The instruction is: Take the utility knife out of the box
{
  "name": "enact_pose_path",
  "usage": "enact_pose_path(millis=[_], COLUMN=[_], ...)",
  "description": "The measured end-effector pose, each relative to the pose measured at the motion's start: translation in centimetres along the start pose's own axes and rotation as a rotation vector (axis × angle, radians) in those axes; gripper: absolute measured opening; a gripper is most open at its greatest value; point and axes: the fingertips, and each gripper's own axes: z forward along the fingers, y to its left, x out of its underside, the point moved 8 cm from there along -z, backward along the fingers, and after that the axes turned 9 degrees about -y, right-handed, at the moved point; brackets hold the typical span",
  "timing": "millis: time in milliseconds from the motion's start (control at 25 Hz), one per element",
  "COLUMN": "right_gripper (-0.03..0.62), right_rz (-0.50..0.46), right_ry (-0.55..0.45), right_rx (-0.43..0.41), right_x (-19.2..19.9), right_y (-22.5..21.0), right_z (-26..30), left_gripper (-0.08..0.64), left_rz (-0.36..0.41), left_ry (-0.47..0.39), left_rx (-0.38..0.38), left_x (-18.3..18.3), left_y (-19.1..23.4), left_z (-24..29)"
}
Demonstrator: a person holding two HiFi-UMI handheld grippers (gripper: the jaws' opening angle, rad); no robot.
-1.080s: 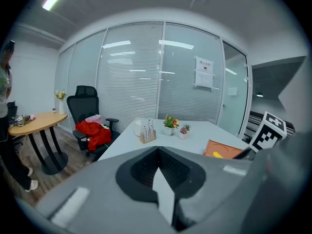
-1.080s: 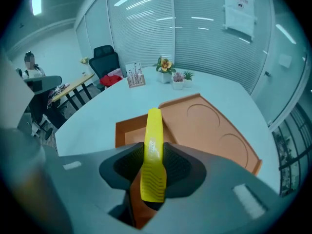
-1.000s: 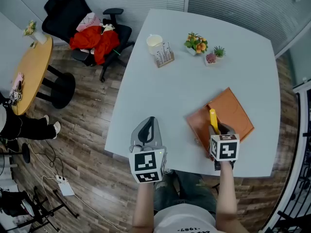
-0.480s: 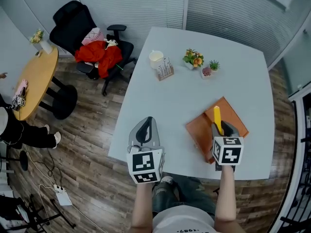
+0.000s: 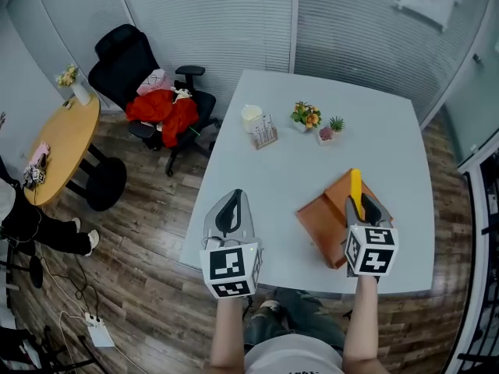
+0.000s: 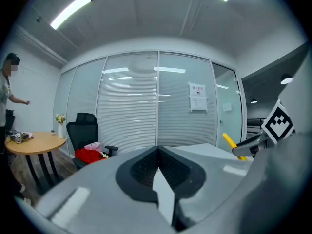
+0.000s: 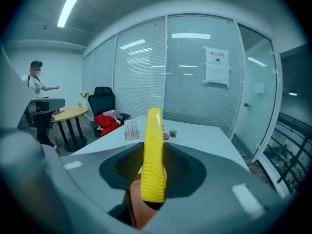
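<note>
we hold right tongs (image 7: pixel 153 172) clamped on the yellow knife (image 7: pixel 153 150), up over the orange box (image 5: pixel 323 220) | left tongs (image 6: pixel 158 152) closed, empty | pale surface (image 5: pixel 273 178): cup (image 5: pixel 251 118), plants (image 5: pixel 306 115) | room: chair (image 5: pixel 125 57), round table (image 5: pixel 70 146), plank floor (image 5: pixel 148 240), blinds (image 5: pixel 210 22)

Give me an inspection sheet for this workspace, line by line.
Surface: white table, wood floor around.
Job's things: yellow utility knife clamped by right gripper; orange box lying near the table's front edge.
Clutter: cup, small rack, potted plants at the far side.
Grippers: right gripper shut on the utility knife; left gripper shut, empty.
Cables: corded power strip on the floor, left.
Surroundings: office chair with red clothing, round wooden table, person, blinds.
</note>
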Motion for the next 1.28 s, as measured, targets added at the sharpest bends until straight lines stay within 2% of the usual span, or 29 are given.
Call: enact_pose_path(millis=[520,1280], right_gripper=[0.152,0.15], right_rz=[-0.01,-0.009], right_ry=[-0.207,-0.369], right_rx=[0.054,0.085], right_x=[-4.4,-7.1], right_y=[1.1,1.7], right_z=[-4.4,-7.9], left_gripper=[0.0,0.0], left_rz=[0.006,0.016], left_ry=[-0.095,-0.173], left_rx=[0.014,0.006], left_x=[-3.7,-6.5], left_y=[0.5,1.4], left_z=[-2.0,-4.0])
